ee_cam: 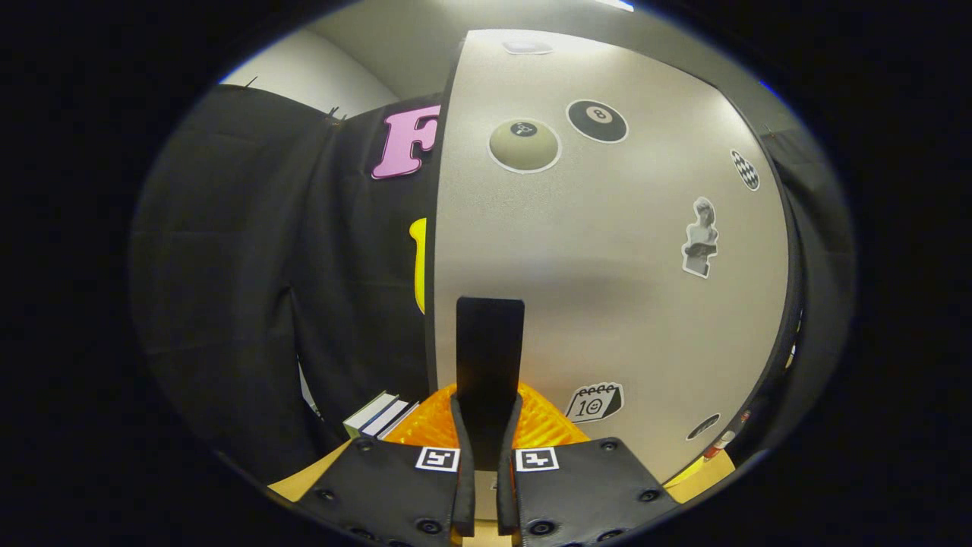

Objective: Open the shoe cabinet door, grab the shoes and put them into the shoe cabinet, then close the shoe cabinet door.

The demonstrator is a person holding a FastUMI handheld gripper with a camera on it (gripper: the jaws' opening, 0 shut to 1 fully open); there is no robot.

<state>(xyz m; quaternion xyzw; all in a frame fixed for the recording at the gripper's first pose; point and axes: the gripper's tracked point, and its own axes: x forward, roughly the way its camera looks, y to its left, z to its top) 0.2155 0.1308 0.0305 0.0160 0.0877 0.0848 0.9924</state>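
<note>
Grey cabinet door (607, 251), its dark handle (490, 357) clamped in nearly closed tongs (486, 448); shoes apparently not yet stored.

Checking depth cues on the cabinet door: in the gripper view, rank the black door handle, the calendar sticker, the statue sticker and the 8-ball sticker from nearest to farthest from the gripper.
1. Black door handle: between the fingers of the gripper.
2. Calendar sticker: just right of the handle.
3. Statue sticker: higher, to the right.
4. 8-ball sticker: near the door's top.
</note>
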